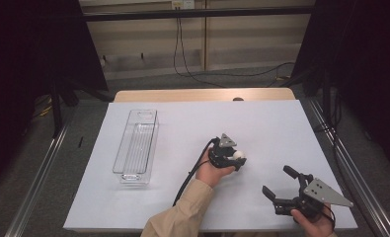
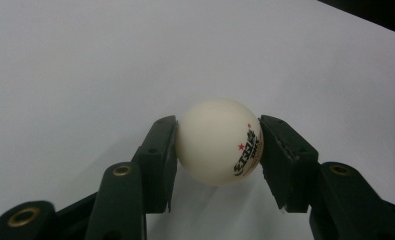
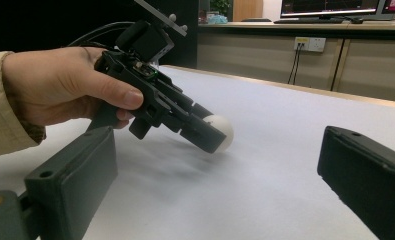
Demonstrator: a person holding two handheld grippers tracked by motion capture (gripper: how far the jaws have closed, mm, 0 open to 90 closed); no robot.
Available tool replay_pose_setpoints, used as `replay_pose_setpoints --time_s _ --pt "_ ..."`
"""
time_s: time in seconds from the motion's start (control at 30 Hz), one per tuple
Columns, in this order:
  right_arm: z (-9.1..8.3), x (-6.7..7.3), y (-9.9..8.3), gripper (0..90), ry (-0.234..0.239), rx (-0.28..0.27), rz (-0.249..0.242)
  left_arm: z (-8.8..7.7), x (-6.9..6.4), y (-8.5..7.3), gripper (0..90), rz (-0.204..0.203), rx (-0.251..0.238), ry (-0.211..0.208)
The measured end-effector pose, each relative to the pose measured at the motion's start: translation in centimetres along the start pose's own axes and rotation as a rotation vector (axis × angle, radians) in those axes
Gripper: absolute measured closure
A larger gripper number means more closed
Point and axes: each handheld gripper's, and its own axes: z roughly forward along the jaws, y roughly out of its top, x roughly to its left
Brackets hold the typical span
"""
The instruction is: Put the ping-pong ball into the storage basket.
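Ball (image 2: 218,141): white table-tennis ball, printed with small red stars and dark lettering on its lower right side. Location: centre of the left gripper view, clamped between the two black jaws, one jaw pressed to each side. In the high view it shows as a small white spot (image 1: 239,155) right of centre, at the tip of the left gripper (image 1: 238,159). In the right gripper view it sits mid-frame (image 3: 220,132), partly covered by the near jaw, at or just above the sheet; contact with the sheet cannot be told.

Left gripper: black, grey three-cornered plate on top, cable trailing toward the lower edge of the high view. Held by the left hand (image 1: 211,171), beige sleeve (image 1: 182,212) behind it. Angled down toward the table in the right gripper view (image 3: 212,135). Jaws closed on the ball.

Right gripper (image 1: 281,183): lower right of the high view, held by the right hand (image 1: 315,223) at the bottom edge. Jaws spread wide, nothing between them; well apart from the ball.

Table sheet (image 1: 182,128): white, covering the tabletop.

Clear bin (image 1: 137,145): long, transparent, rectangular, standing on the sheet left of centre in the high view, well apart from both grippers.
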Motion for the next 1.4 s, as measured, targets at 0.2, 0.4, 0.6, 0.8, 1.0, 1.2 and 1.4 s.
replay_pose_setpoints --time_s 0.2,0.4,0.6,0.8,1.0,1.2,1.4 --pt "0.0 0.1 0.0 2.2 -0.004 -0.002 0.004 -0.8 0.2 0.2 51.1 0.000 0.006 0.010" --pt "0.0 0.0 0.0 2.2 0.002 0.002 -0.001 -1.3 0.3 0.3 51.1 -0.002 -0.001 0.004" --pt "0.0 0.0 0.0 2.2 -0.001 0.003 -0.002 -1.9 0.5 0.4 51.1 -0.007 -0.010 0.011" --pt "0.0 0.0 0.0 2.2 -0.001 -0.001 -0.003 -2.4 0.6 0.5 51.1 -0.025 -0.015 0.014" --pt "0.1 0.1 0.0 2.2 -0.005 -0.001 0.002 -2.9 0.9 0.5 51.1 -0.024 -0.015 0.021" --pt "0.1 0.0 -0.1 2.2 -0.003 0.002 -0.002 -3.5 1.1 0.6 51.2 -0.032 -0.018 0.026" --pt "0.1 0.0 -0.1 2.2 -0.005 0.000 0.003 -4.3 1.4 0.7 51.1 -0.041 -0.022 0.040"
